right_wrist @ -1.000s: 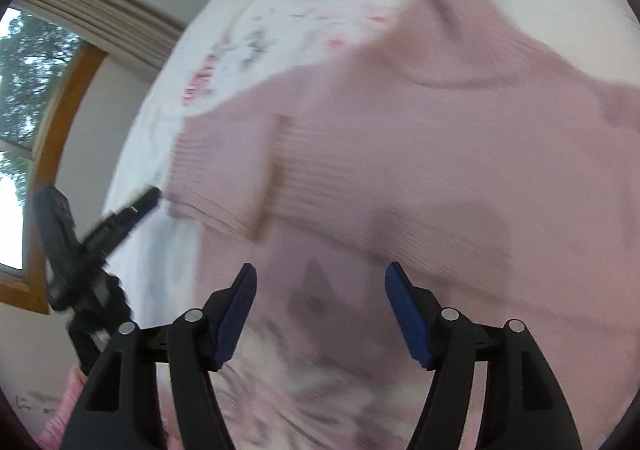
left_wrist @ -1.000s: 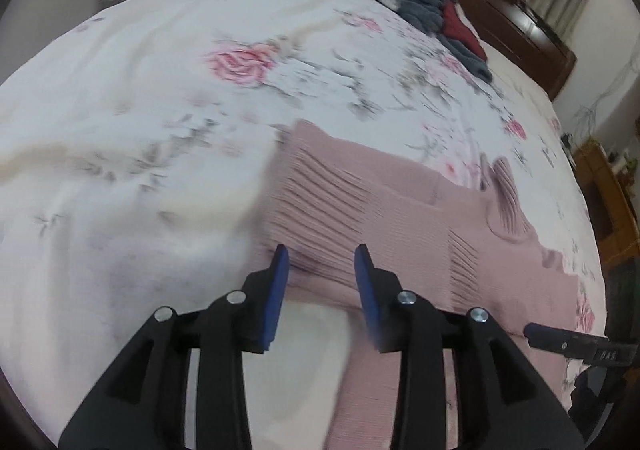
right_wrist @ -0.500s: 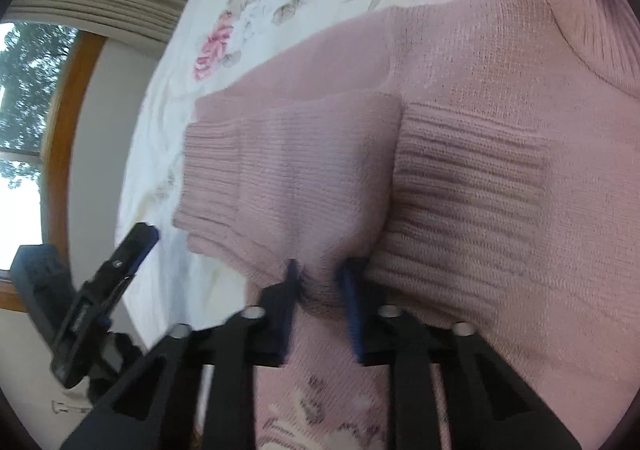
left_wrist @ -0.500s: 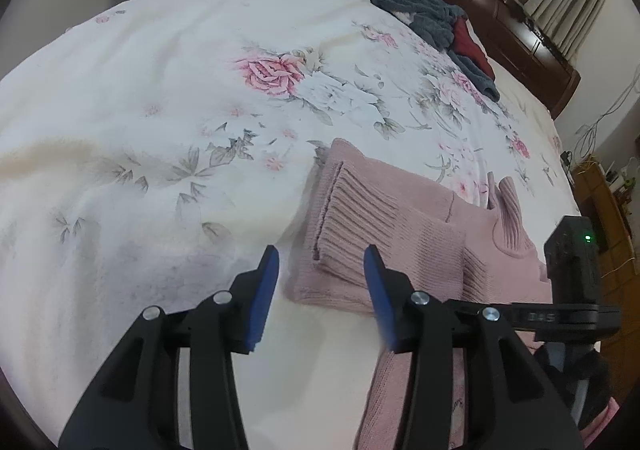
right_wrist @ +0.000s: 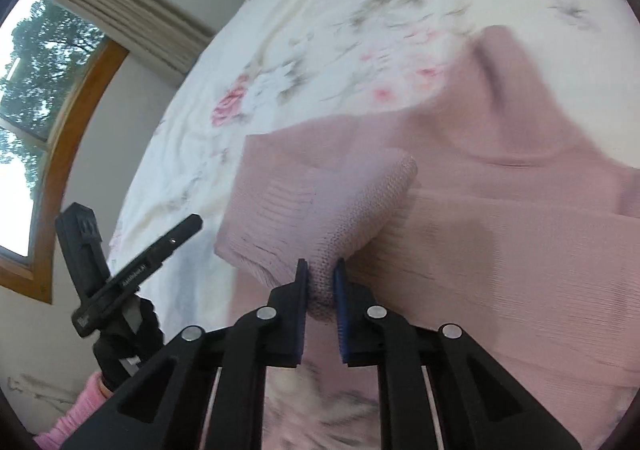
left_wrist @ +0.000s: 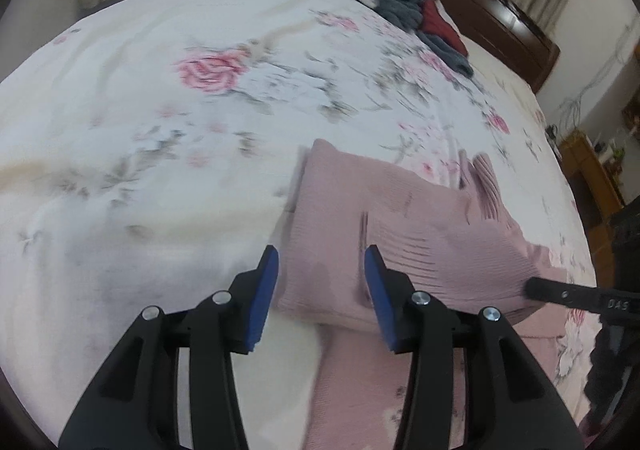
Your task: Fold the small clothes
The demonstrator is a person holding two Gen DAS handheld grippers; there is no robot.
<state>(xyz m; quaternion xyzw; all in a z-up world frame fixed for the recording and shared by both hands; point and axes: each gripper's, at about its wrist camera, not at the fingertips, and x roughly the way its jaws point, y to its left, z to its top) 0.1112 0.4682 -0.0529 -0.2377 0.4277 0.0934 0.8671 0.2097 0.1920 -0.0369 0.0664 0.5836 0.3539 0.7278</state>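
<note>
Sweater [left_wrist: 404,234], pink ribbed knit, lies partly folded on the floral bedspread [left_wrist: 168,138], near the bed's close edge; a sleeve is laid across the body. No containers in either view. Far across the bed, against the dark wooden headboard [left_wrist: 500,6], a heap of grey-blue and red clothes [left_wrist: 404,6] sits well apart from the sweater.

Hard to make out: both views are motion-blurred, so the knit's edges and the print smear. Lower hem of the sweater runs out of frame beneath the left gripper. In the right wrist view the clothes heap is cut off at the top edge.

Left gripper [left_wrist: 322,282] hovers low over the near-left corner of the folded part, blue pads spread wide, nothing between them; whether the tips touch the knit cannot be told. Right gripper [right_wrist: 320,282] has its jaws nearly together, pinching a raised fold of the sleeve [right_wrist: 360,210], which bulges up from the pads. A pink cuff [right_wrist: 76,418] of the person's sleeve shows at lower left below the left gripper's handle.
</note>
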